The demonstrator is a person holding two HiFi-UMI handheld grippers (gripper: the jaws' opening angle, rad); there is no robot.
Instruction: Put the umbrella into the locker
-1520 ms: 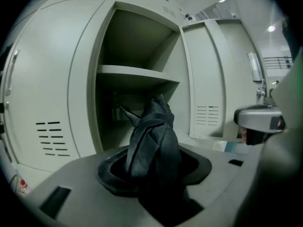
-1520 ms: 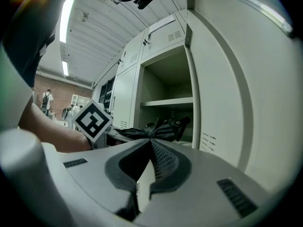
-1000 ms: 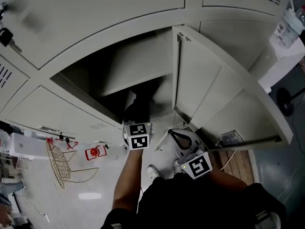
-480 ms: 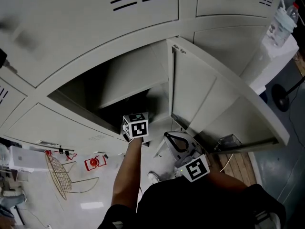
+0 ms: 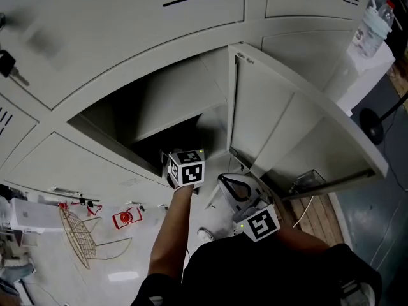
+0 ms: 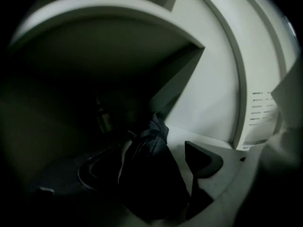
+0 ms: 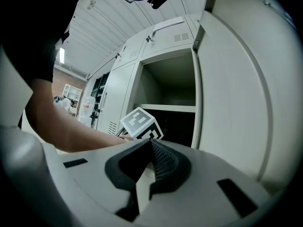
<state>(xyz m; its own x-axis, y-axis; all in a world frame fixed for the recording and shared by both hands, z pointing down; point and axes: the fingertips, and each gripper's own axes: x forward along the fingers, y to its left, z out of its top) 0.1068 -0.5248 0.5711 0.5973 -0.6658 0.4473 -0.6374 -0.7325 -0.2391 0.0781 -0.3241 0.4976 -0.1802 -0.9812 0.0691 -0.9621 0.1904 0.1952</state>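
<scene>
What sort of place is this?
Probably a workplace locker area: a bank of grey metal lockers, one door swung open, and a key at another locker's lock.

A bank of pale grey metal lockers (image 5: 115, 37) with vent slots fills the wall. Below it lies a glossy white floor (image 5: 121, 266), carrying a gold wire chair (image 5: 75, 229) and a small red object (image 5: 123, 220). To the right, a wood-plank strip (image 5: 322, 218) meets dark grey flooring (image 5: 376, 203). A white ribbed ceiling (image 7: 118, 18) holds a lit strip light (image 7: 62, 56).
</scene>
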